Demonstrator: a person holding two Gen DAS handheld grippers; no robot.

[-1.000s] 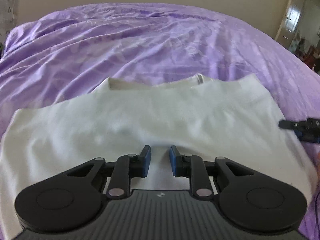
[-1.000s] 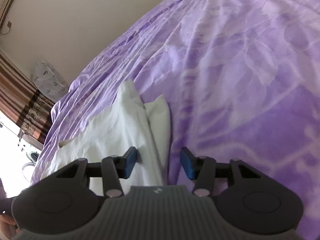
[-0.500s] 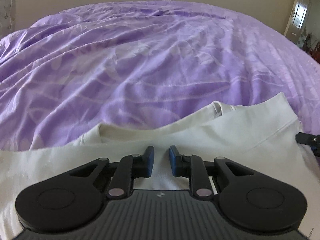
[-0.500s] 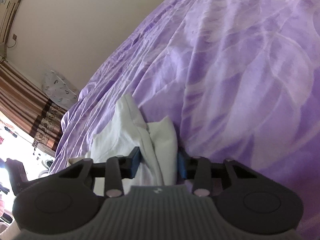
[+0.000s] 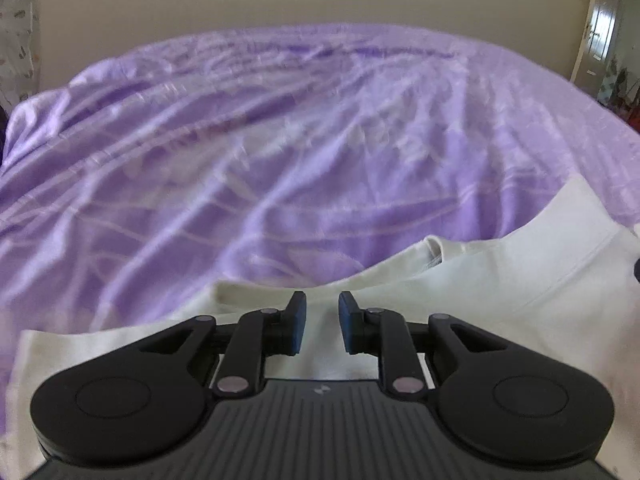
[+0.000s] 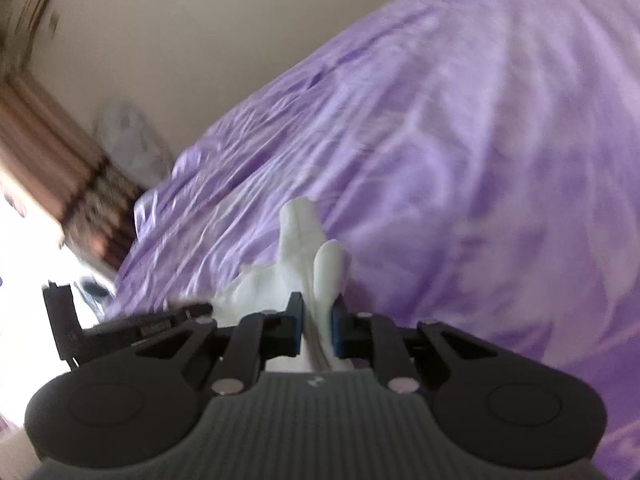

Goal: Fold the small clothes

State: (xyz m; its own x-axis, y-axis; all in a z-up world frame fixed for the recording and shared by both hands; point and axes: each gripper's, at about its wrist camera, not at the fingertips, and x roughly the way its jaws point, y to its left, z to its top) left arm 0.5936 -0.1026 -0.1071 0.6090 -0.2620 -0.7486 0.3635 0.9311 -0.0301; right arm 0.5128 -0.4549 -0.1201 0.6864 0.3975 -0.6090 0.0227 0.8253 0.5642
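right claw: pinching white shirt edge
left claw: slightly spread, empty
tip: lift evenly, lay flat on bed

My right gripper pinches a bunched fold of the white garment above the purple bedsheet, picture blurred.

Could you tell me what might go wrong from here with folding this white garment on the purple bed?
The right claw pinches only a bunched edge of the white garment, so the fabric could slip out mid-fold. The left claw has a gap between its pads and grips nothing visible, so a one-sided pull may skew the fold. The purple bedsheet is already wrinkled, and the garment may drag it along.
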